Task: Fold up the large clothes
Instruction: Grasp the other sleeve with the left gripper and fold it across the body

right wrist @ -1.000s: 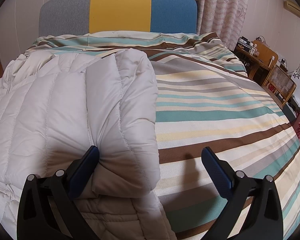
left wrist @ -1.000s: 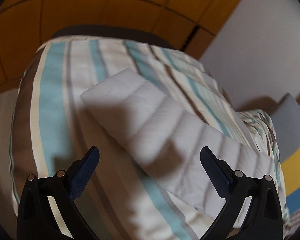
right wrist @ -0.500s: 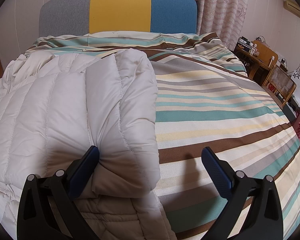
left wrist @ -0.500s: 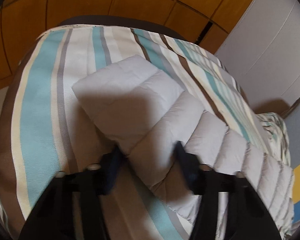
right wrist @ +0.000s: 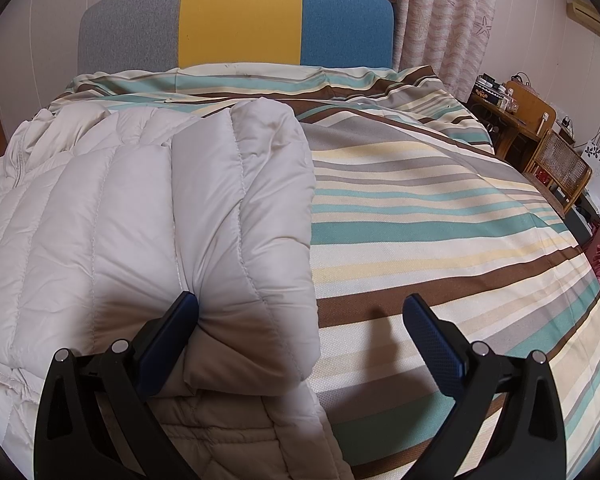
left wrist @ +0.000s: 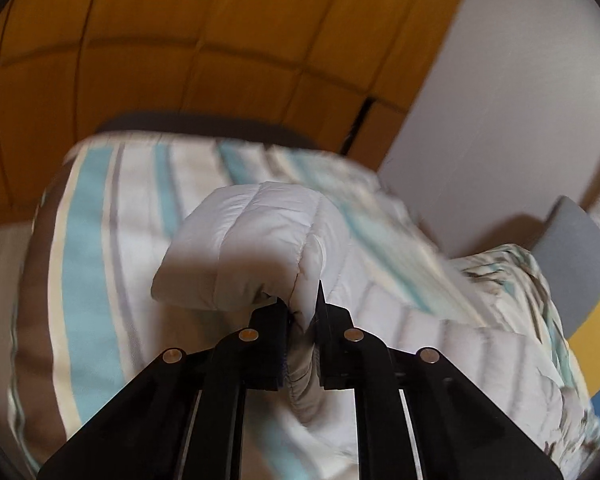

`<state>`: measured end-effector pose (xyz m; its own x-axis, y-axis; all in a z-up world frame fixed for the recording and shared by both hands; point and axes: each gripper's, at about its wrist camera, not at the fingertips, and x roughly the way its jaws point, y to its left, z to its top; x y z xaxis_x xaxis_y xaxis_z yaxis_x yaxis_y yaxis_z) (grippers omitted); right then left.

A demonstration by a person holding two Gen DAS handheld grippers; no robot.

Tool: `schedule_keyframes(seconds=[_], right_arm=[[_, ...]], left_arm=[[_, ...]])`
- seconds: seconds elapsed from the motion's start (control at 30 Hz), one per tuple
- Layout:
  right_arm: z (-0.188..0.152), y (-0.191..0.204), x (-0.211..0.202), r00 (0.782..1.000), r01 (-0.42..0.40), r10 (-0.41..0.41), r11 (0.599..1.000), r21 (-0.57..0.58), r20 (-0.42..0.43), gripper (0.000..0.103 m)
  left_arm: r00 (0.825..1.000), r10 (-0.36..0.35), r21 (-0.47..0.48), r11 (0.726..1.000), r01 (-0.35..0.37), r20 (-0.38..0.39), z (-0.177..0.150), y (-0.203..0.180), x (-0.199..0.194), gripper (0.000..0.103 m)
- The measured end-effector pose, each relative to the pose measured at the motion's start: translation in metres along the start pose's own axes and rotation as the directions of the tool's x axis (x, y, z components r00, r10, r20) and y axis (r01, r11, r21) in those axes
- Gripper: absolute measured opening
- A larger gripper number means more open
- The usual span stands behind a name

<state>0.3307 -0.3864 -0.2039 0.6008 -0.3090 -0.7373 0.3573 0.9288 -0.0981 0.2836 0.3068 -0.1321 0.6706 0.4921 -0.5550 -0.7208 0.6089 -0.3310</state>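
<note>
A pale quilted puffer jacket [right wrist: 100, 232] lies on a striped bed cover [right wrist: 440, 216]. Its folded-over sleeve [right wrist: 252, 216] rests on top near my right gripper [right wrist: 300, 316], which is open, its left finger [right wrist: 168, 336] pressed against the sleeve fold. In the left wrist view my left gripper [left wrist: 302, 312] is shut on the jacket's other sleeve [left wrist: 252, 248] and holds the sleeve end lifted above the bed cover [left wrist: 84, 248].
A headboard [right wrist: 240, 20] in grey, yellow and blue stands at the far end. Wooden furniture and a cane chair [right wrist: 556, 164] stand right of the bed. A yellow panelled wall [left wrist: 180, 40] and a white wall [left wrist: 500, 100] lie beyond the bed.
My left gripper went from open above the sleeve to shut on it, then lifted the sleeve end off the bed. My right gripper has not moved.
</note>
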Motion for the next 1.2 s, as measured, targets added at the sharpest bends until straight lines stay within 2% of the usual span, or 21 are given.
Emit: schedule_keyframes(seconds=[0.1,0.3,0.43,0.6,0.83,1.03,1.2], right_arm=[[-0.001,0.0,0.0,1.0,0.001,-0.001,1.0,0.0,0.0,0.101],[0.0,0.0,0.0,1.0,0.0,0.0,1.0,0.002,-0.001,0.101],[0.0,0.0,0.0,1.0,-0.001,0.001,1.0,0.003,-0.001,0.101],[0.0,0.0,0.0,1.0,-0.001,0.001,1.0,0.003,-0.001,0.101],[0.0,0.001,0.0,1.0,-0.005,0.005,1.0,0.006,-0.001,0.101],[-0.001,0.001,0.0,1.0,-0.006,0.006,1.0,0.008,-0.001,0.101],[-0.001,0.002,0.0,1.0,-0.012,0.012,1.0,0.013,-0.001,0.101]], left_arm=[[0.997,-0.067,0.072,0.995,0.064,0.035,0.002,-0.028,-0.021,0.01],[0.984,-0.175,0.202,0.965,0.167,0.023,-0.012,-0.075,-0.045,0.01],[0.971,-0.24,0.327,0.919,0.222,0.016,-0.035,-0.111,-0.066,0.01],[0.949,-0.316,0.468,0.838,0.282,-0.005,-0.071,-0.154,-0.094,0.01],[0.912,-0.406,0.634,0.692,0.346,-0.055,-0.128,-0.212,-0.132,0.011],[0.883,-0.445,0.745,0.535,0.398,-0.152,-0.184,-0.258,-0.156,0.01],[0.866,-0.444,0.805,0.415,0.425,-0.228,-0.229,-0.286,-0.17,0.01]])
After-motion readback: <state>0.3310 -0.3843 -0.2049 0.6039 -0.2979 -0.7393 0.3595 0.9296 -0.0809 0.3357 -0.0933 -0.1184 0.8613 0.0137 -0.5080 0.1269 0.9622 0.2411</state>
